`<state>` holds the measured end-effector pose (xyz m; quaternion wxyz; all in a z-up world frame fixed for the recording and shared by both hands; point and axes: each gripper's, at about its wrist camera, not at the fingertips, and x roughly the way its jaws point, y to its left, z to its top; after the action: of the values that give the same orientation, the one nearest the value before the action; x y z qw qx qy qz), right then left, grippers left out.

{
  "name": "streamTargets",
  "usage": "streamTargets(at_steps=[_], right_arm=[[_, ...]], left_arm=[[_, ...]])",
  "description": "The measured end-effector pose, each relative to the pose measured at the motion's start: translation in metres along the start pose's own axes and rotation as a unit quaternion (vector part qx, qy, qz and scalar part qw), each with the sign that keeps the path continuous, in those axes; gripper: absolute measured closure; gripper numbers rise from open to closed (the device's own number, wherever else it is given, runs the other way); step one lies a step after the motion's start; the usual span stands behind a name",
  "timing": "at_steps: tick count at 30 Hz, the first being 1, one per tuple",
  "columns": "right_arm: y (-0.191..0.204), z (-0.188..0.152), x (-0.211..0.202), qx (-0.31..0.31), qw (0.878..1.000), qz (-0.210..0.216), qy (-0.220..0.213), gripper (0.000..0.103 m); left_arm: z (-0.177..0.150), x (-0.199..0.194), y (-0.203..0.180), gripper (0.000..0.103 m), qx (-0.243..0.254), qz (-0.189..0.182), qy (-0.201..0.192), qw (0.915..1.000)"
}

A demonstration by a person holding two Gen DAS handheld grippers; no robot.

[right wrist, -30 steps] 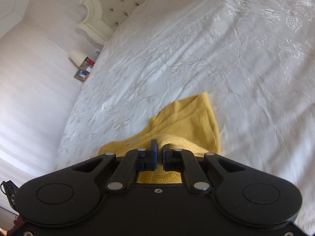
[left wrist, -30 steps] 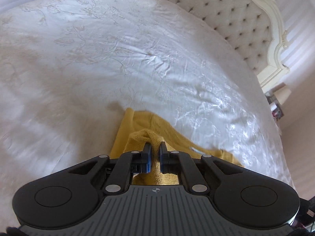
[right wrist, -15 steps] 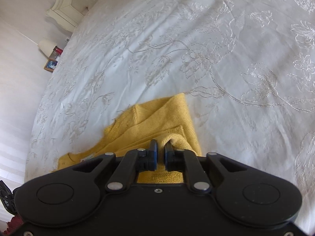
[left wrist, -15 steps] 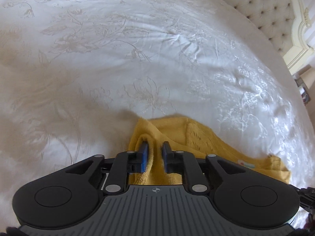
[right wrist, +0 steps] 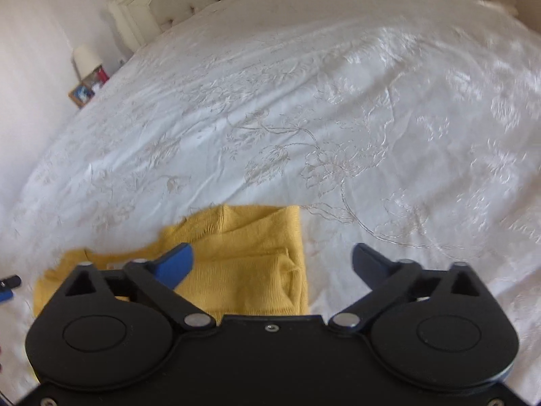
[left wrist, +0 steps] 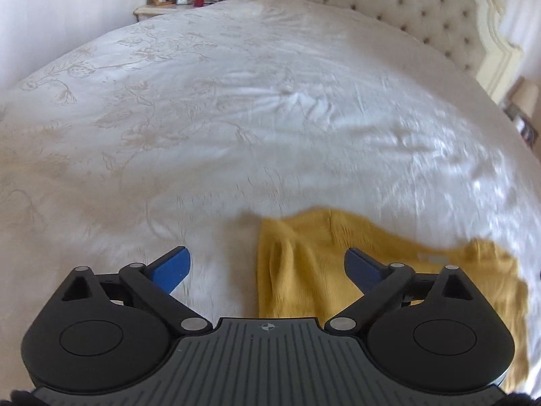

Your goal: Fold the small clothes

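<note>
With both the left gripper (left wrist: 267, 265) and right gripper (right wrist: 272, 264) spread apart and empty, the yellow sweater (right wrist: 250, 257) lies on the bed (left wrist: 236, 101); we regrip matching corners evenly for the next fold.

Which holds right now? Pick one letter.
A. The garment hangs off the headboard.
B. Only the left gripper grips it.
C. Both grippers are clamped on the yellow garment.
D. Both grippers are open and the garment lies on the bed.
D: the left gripper and right gripper both stand wide open, and the yellow garment lies on the white bedspread.
</note>
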<state>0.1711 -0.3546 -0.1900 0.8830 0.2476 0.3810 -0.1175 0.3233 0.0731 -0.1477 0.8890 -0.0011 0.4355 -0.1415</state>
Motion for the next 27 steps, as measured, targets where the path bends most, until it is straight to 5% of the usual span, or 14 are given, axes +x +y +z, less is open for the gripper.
streamTargets(at_steps=[12,18,27], right_arm=[[0.044,-0.053,0.008,-0.135,0.988,-0.052,0.056,0.001],[0.041,-0.046,0.034,-0.159,0.982,-0.084,0.062,0.001],[0.016,0.03,0.062,-0.101,0.989,-0.11,0.01,0.001]], left_arm=[[-0.059,0.024,-0.046,0.003,0.119,0.014,0.068,0.9905],[-0.032,0.047,-0.042,0.003,0.127,0.03,0.058,0.9898],[0.045,0.082,-0.029,0.002,0.126,0.051,0.018,0.9905]])
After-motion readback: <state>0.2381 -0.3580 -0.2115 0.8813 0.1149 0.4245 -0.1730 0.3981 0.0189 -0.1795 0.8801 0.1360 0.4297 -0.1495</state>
